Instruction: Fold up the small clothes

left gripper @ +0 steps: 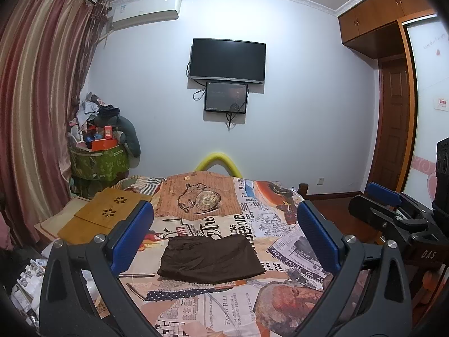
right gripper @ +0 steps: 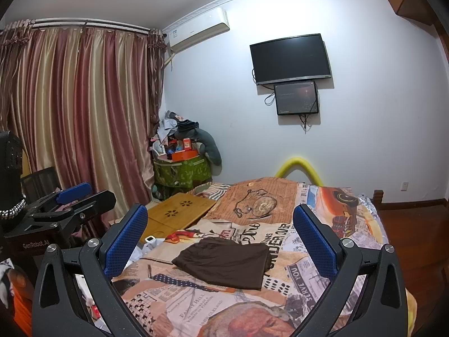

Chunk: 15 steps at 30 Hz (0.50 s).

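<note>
My left claw (left gripper: 224, 227): held level above the bed (left gripper: 291, 255), fingers spread wide, gripping nothing. Brown garment (left gripper: 210, 259): folded flat on the newspaper-print bedspread (left gripper: 213, 309), mid-bed, seen between the fingers. My right claw (right gripper: 220, 227): same raised pose just beside the left, fingers apart, empty.
</note>
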### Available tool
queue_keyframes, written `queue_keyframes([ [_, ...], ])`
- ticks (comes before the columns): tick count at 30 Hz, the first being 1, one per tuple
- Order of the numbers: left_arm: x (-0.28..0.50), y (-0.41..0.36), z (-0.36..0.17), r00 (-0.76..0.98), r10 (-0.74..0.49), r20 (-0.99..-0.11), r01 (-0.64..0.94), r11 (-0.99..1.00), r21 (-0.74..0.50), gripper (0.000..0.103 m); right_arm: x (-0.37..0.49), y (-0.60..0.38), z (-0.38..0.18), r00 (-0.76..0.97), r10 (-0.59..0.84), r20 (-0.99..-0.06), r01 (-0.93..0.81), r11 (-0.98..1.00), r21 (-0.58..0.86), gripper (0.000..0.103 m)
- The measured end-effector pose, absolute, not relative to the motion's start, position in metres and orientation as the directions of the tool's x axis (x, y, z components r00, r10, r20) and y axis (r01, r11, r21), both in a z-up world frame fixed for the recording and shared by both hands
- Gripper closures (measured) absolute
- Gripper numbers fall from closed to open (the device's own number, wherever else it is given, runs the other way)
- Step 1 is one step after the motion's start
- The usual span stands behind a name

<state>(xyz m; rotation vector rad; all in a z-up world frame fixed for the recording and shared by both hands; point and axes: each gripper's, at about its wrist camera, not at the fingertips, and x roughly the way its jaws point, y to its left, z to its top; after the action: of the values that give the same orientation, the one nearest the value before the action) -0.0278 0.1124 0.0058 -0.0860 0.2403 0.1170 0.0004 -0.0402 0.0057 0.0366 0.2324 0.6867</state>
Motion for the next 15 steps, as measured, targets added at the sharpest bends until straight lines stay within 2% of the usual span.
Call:
queue_keyframes([
  [15,-0.0266,0.1110,0.0041,0.965,0.091,-0.246,-0.109,0.992,-0.062,0.000,-0.0005,-0.0380,0.0071,0.748,0.630,-0.209,-0.622,0.775,0.110,0.000],
])
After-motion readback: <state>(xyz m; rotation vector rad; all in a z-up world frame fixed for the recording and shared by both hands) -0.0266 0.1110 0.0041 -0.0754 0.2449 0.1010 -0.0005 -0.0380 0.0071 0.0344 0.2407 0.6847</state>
